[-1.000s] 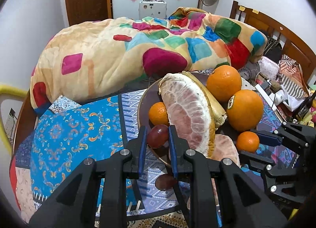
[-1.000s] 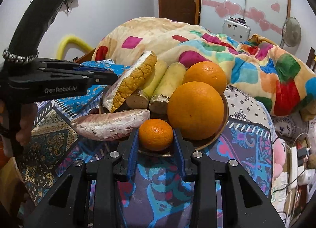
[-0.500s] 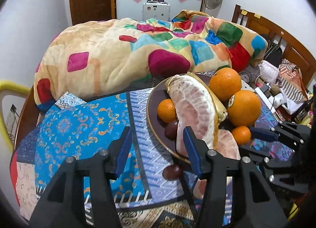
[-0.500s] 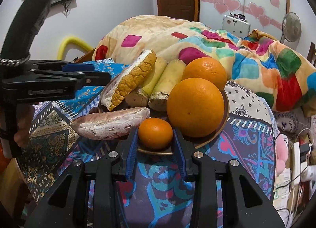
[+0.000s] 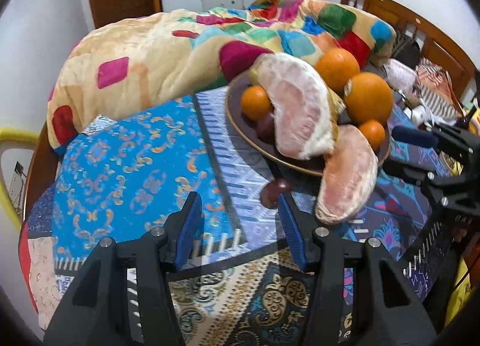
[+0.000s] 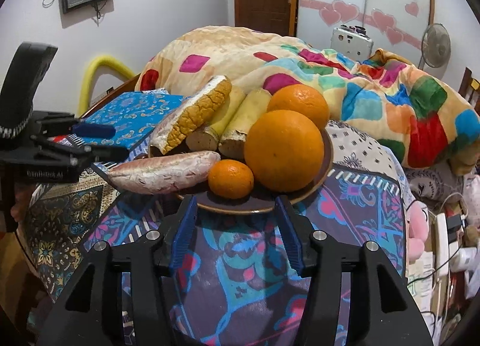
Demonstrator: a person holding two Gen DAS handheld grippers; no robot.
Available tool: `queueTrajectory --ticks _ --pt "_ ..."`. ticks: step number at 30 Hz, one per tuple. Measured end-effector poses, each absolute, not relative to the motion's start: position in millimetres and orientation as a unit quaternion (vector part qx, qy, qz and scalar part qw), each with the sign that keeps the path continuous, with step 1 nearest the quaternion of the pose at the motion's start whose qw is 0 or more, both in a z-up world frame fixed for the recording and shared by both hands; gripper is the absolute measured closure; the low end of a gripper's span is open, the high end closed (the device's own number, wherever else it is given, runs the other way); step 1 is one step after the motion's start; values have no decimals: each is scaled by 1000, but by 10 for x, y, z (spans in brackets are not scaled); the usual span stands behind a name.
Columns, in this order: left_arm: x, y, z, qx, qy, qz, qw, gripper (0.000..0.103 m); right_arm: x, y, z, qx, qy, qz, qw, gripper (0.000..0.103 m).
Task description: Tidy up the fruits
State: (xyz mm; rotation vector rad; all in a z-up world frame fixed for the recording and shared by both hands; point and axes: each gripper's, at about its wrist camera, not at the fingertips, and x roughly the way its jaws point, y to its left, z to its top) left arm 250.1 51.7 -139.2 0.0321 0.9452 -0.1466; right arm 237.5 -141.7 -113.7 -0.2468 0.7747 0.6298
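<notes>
Orange oranges (image 6: 283, 150), brown plate (image 6: 327, 154), multicoloured patchwork blanket (image 6: 375, 88)

Glossy brown glazed plate (image 6: 325, 163); dimpled, waxy orange (image 6: 283, 151) peel; dry, membranous pomelo segment (image 5: 348, 181); patterned woven cloth (image 5: 126, 166); matt black plastic gripper (image 6: 234, 229) with ribbed blue pads (image 6: 183, 232)

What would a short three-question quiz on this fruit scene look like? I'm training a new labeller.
1. True or false: the dark grape lies on the cloth, off the plate.
2. How many oranges, large or small, sit on the plate?
3. Which is nothing between: the left gripper fingers, the right gripper fingers, or both?

Key: 1 true. 2 four. 3 both; the right jaws are opening.
</notes>
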Motion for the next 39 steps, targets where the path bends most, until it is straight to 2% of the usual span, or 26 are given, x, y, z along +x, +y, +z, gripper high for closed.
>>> queueTrajectory --ticks 7,10,15,18,32,39 --pt "2613 422 -1486 21 466 -78 881 53 2392 -1512 -1144 -101 378 300 870 53" --pt "2620 408 -1487 17 462 -89 882 63 2385 -1545 -1144 -92 380 302 869 53" --pt "2604 302 -1478 32 457 -102 883 87 2380 -1555 -1139 -87 378 305 870 53" --pt "2568 269 -1453 42 450 -97 887 91 2369 -1563 -1121 -82 376 306 870 53" --pt "2416 100 -961 39 403 -109 908 92 2284 -1701 -950 -75 352 304 882 53" --pt "2570 -169 -975 31 400 -130 907 92 2288 -1751 -887 -66 343 305 886 53"
